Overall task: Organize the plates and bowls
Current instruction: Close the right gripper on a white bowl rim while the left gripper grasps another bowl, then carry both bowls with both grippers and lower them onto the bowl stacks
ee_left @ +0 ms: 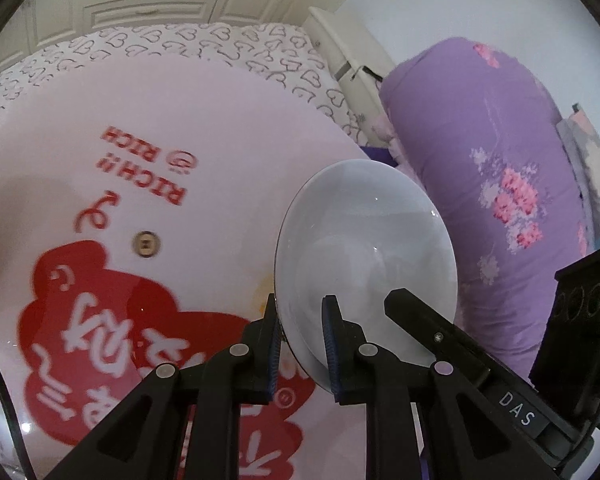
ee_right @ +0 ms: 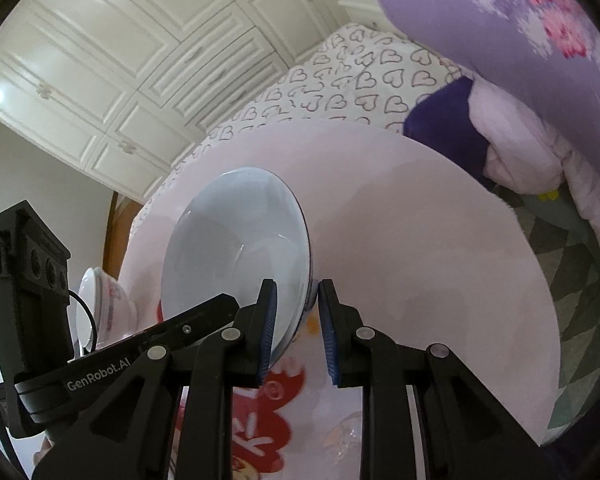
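Left gripper (ee_left: 303, 344) and right gripper (ee_right: 296, 330) both clamped, angled steeply downward.

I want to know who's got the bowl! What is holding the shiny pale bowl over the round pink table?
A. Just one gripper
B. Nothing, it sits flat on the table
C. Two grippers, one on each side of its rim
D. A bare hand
C: the left gripper is pinched shut on one edge of the bowl, and the right gripper is pinched shut on the opposite edge, above the table.
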